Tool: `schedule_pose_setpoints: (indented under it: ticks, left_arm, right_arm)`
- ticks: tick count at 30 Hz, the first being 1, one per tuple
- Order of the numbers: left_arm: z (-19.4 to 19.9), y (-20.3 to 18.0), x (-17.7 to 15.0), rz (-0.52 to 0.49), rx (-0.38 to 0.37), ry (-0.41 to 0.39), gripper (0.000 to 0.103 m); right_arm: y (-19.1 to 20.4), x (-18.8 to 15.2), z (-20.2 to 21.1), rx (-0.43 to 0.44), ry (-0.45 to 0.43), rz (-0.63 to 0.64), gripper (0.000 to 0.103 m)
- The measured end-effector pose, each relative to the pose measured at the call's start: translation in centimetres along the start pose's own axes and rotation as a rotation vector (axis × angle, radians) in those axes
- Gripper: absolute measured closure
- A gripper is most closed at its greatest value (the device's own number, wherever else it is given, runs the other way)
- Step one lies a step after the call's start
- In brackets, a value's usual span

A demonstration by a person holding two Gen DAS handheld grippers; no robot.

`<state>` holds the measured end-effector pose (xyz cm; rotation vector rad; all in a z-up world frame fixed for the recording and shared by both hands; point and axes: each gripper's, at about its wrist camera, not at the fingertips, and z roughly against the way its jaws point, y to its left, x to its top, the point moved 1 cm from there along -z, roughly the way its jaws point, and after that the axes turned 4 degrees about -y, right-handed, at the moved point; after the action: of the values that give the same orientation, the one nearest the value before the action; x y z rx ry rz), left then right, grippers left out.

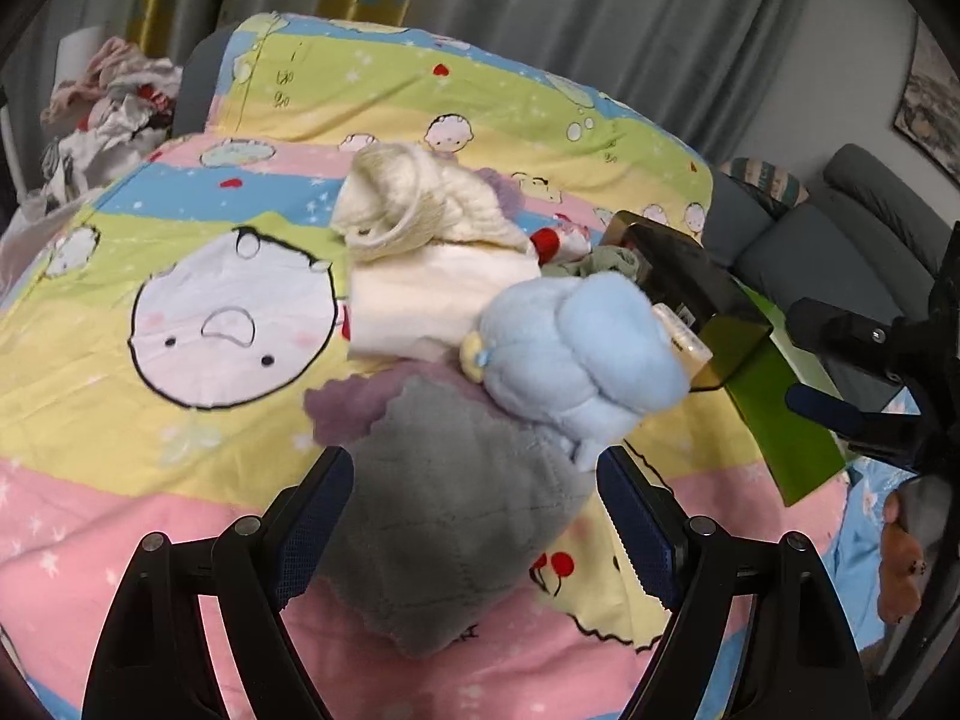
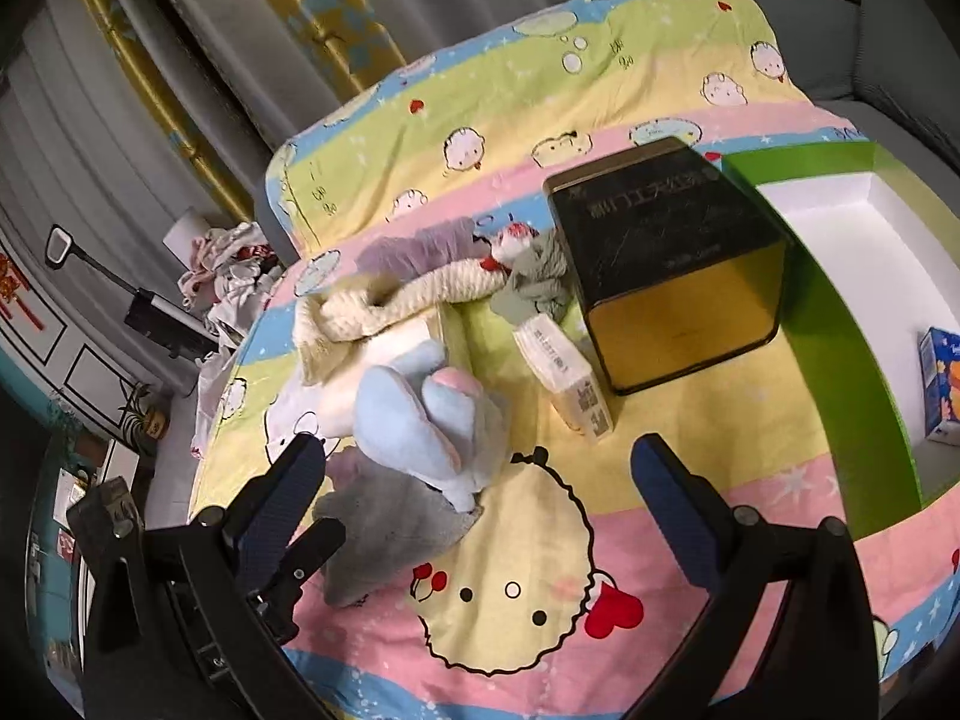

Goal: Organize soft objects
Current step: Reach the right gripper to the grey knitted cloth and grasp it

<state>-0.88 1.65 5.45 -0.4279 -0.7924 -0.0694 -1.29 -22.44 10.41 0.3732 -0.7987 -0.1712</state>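
Left wrist view. The left gripper (image 1: pixel 474 516) has its jaws wide apart, one on each side of the grey cloth (image 1: pixel 444 534), which lies flat on the cartoon-print quilt (image 1: pixel 150 420). The spread suits a bulky, compliant item: the fingers need room to pass both edges before closing. The blue plush toy (image 1: pixel 570 354) rests on the far edge of the cloth and touches it, so lifting the cloth would probably disturb the toy. Beyond it lie a folded cream cloth (image 1: pixel 420 300) with a cream knitted item (image 1: pixel 408 204) on top, grouped as one loose pile. Part of the right gripper (image 1: pixel 864 372) appears at the right edge, beside the green box (image 1: pixel 786 420); from here its jaw state cannot be judged.

Right wrist view. The right gripper (image 2: pixel 480 468) also has its jaws apart, holding nothing, above the quilt (image 2: pixel 660 432) near the plush toy (image 2: pixel 414 420) and grey cloth (image 2: pixel 384 534). The green box (image 2: pixel 840 324), open and white inside, stands to the right and is likely the destination. It holds a small blue carton (image 2: pixel 942 384). A black-and-gold tin (image 2: pixel 672 264) and a small packet (image 2: pixel 570 378) stand between pile and box; these look rigid, though blur limits certainty.
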Motion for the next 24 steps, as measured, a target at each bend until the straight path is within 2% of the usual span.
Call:
schedule_pose_setpoints:
  ticks: [8, 14, 19, 21, 24]
  left_arm:
    - [-0.8, 2.0, -0.5, 0.105, 0.012, 0.069, 0.019]
    - [-0.3, 2.0, -0.5, 0.115, -0.013, 0.051, 0.019]
    - [-0.1, 2.0, -0.5, 0.096, 0.020, 0.041, 0.019]
    - [0.0, 2.2, -0.5, 0.099, 0.020, 0.039, 0.019]
    - [0.1, 2.5, -0.5, 0.124, -0.016, 0.047, 0.019]
  right_arm:
    - [0.7, -0.7, -0.6, -0.037, -0.004, 0.047, 0.005]
    - [1.4, -1.0, -0.8, -0.013, 0.002, 0.061, 0.006]
    - [1.9, -1.3, -1.2, -0.007, 0.018, 0.085, 0.008]
    - [1.9, -1.4, -1.4, 0.007, 0.030, 0.080, 0.010]
    - [1.8, -1.6, -2.2, 0.079, 0.080, 0.053, 0.017]
